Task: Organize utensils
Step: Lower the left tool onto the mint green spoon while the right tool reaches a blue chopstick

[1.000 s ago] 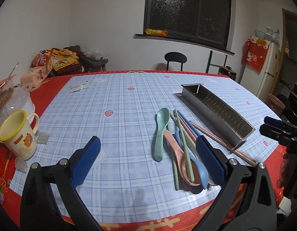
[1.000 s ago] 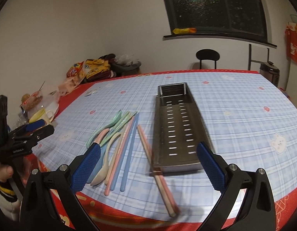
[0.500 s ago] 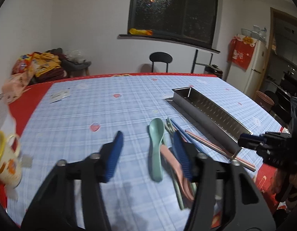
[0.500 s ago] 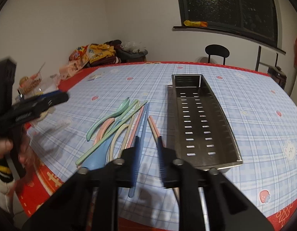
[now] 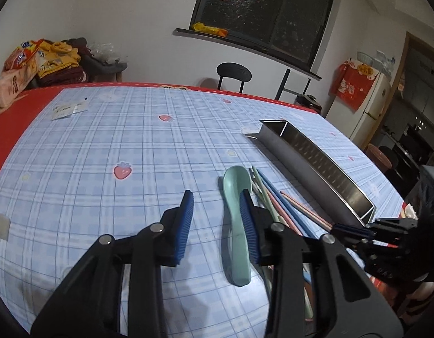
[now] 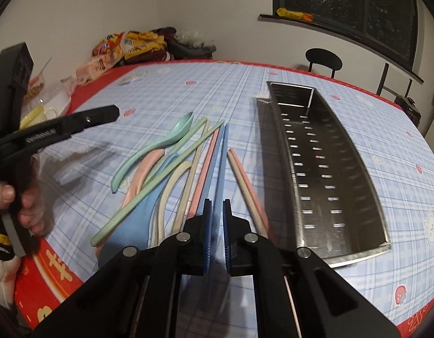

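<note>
Your right claw (image 6: 216,205) has pinched nearly shut above the blue chopsticks (image 6: 221,155), nothing visibly gripped. Your left claw (image 5: 217,197) has just been narrowing, part-open and empty, beside the green spoon (image 5: 236,225). Utensils lie fanned on the desk (image 5: 104,155) just beside the empty steel tray (image 6: 369,186), handy for loading lengthwise.

The left gripper (image 5: 217,211) hovers over the checked tabletop (image 5: 110,146), its jaws having just been closing to a narrow gap with only cloth between them, the right blue pad overlapping the green spoon (image 5: 235,233). Right of the spoon lies a bundle of chopsticks (image 5: 284,205), and beyond them a long metal tray (image 5: 315,166). The right gripper (image 5: 343,229) enters from the right edge, its jaws together near the tray's near end.
</note>
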